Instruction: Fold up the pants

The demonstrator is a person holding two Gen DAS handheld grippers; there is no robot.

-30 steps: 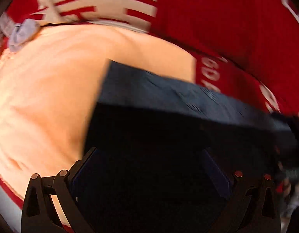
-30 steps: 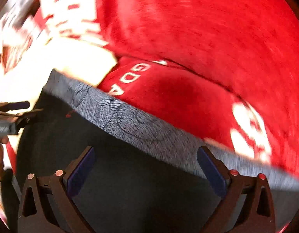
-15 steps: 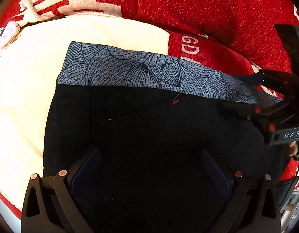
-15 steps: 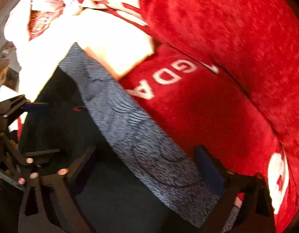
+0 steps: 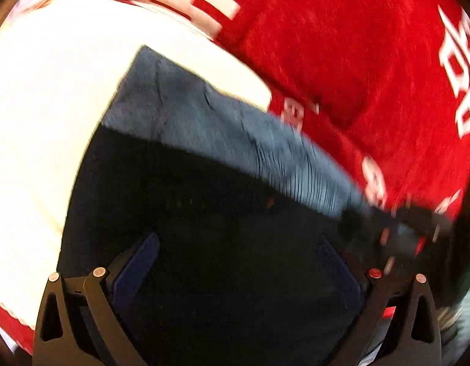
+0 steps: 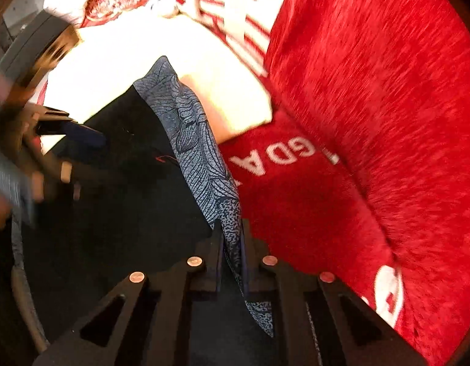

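While the right gripper (image 6: pixel 231 244) clamps the pants' waistband (image 6: pixel 192 140), the left gripper (image 5: pixel 235 262) gapes; next, grab toward 12 o'clock.

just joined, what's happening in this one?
A person with two handheld grippers is folding black pants with a grey leaf-patterned waistband on a red and cream blanket. The right gripper is shut on the waistband at one end. The left gripper is open, its fingers spread above the black fabric, gripping nothing. Its view is motion-blurred.
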